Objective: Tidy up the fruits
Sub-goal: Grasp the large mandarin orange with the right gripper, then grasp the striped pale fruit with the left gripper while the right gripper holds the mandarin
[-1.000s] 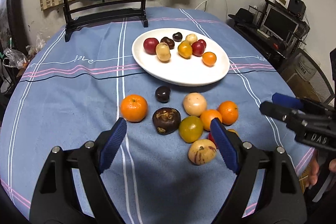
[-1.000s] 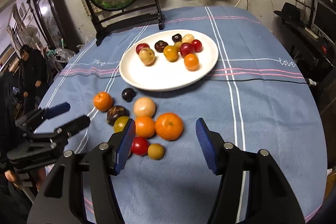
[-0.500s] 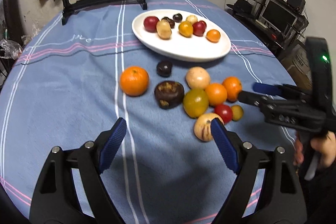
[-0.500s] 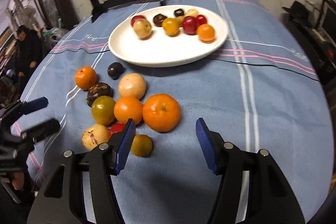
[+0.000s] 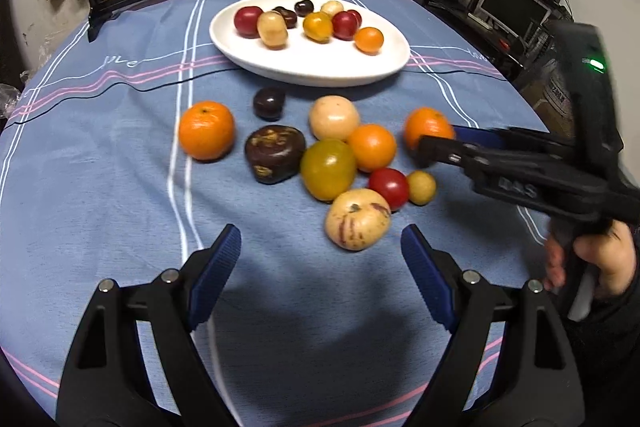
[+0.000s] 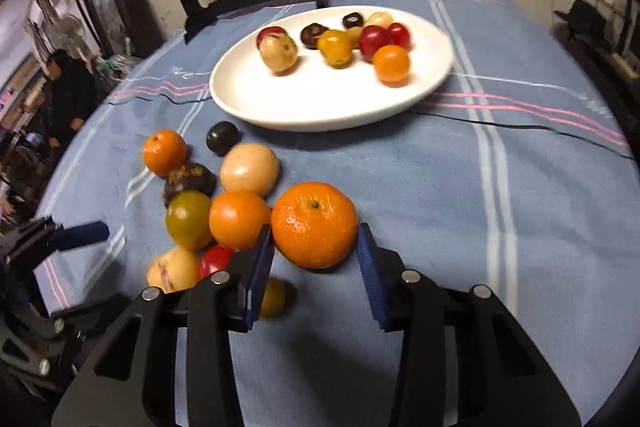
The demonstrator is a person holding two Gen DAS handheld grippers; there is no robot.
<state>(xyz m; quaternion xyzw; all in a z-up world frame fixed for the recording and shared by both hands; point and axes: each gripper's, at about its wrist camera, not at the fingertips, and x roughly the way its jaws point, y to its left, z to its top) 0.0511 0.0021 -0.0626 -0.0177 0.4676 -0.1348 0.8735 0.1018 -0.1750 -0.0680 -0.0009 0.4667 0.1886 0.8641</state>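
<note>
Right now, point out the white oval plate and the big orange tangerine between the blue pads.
White oval plate [image 6: 280, 107], right wrist view, bare near rim.
Big orange tangerine [image 6: 315, 225], right wrist view, peel's centre.

Raised letters "DAS" mark the black plastic right gripper [image 5: 434, 143]; the blue striped tablecloth [image 5: 120, 63] bears embroidered white script, unreadable

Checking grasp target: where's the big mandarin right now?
Right wrist view: the big mandarin sits on the cloth between the closing right gripper pads, right of a smaller orange, short of the plate.
</note>
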